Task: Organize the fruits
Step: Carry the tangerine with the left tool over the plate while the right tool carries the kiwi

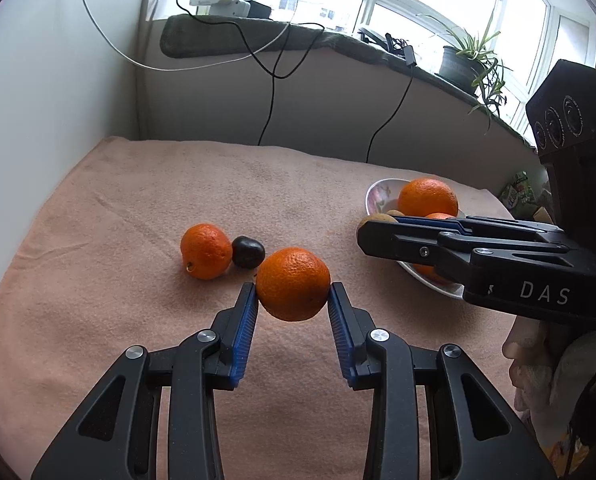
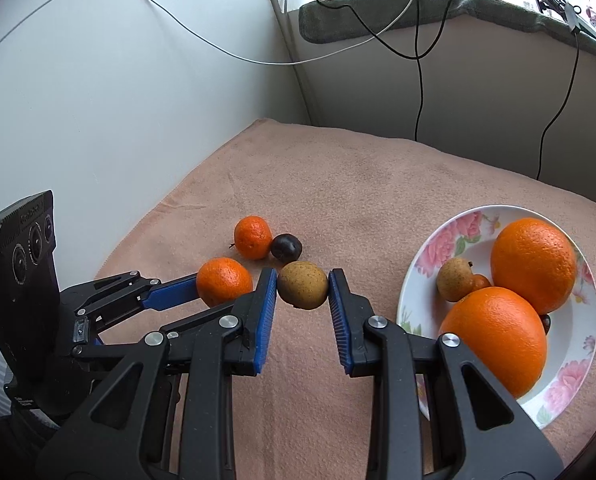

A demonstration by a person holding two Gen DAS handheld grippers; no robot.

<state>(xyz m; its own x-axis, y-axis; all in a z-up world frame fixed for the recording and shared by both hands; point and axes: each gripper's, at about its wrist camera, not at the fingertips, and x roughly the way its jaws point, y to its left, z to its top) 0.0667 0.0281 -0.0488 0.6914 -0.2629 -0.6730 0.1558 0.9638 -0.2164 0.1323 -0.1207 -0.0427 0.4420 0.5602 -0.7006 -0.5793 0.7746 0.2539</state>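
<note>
We grip a firm, round orange mandarin [image 1: 293, 284] in the left gripper [image 1: 293, 300] and a light, speckled brown pear-like fruit [image 2: 302, 285] in the right gripper [image 2: 302, 292], each pinched across its middle above the pink towel [image 2: 357, 184].

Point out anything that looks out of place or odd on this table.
Nothing is damaged or spilled. One tangerine and a dark plum lie loose on the blanket, touching, away from the plate. The left gripper holds a tangerine; the right gripper holds a brown fruit.
</note>
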